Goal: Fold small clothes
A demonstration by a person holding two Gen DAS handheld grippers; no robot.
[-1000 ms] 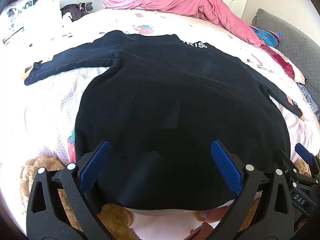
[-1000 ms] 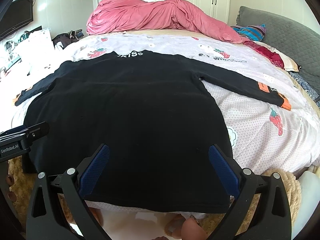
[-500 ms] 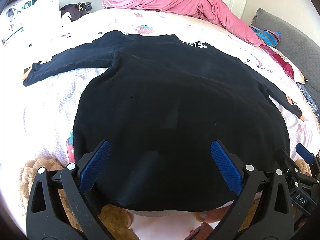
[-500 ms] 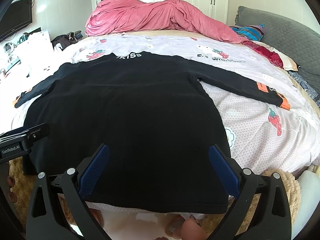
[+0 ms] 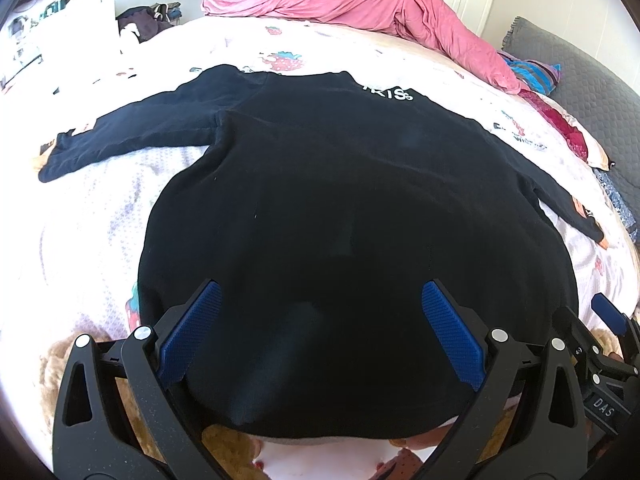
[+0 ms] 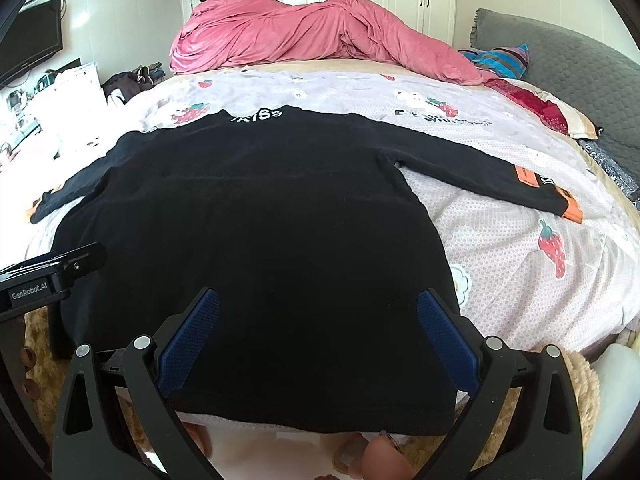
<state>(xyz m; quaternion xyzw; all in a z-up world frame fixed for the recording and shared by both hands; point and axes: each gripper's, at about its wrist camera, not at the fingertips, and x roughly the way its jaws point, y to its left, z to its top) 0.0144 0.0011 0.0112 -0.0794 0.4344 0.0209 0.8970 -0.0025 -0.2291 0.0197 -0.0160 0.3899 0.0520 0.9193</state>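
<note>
The black sweater [image 5: 352, 208] lies spread flat on the bed [image 6: 520, 248], its hem at the near edge and its collar with white lettering toward the far side. Its left sleeve [image 5: 132, 136] stretches out toward the bed's left edge. The left gripper [image 5: 320, 336] hangs over the hem near the bed's near edge, its blue-padded fingers [image 5: 192, 332] wide apart and holding nothing. The right gripper [image 6: 318, 340] hangs likewise over the hem, fingers [image 6: 444, 336] spread and empty. The right sleeve [image 6: 500, 168], with orange patches by the cuff, reaches toward the bed's right edge. A pink duvet [image 6: 320, 36] is heaped at the far edge.
</note>
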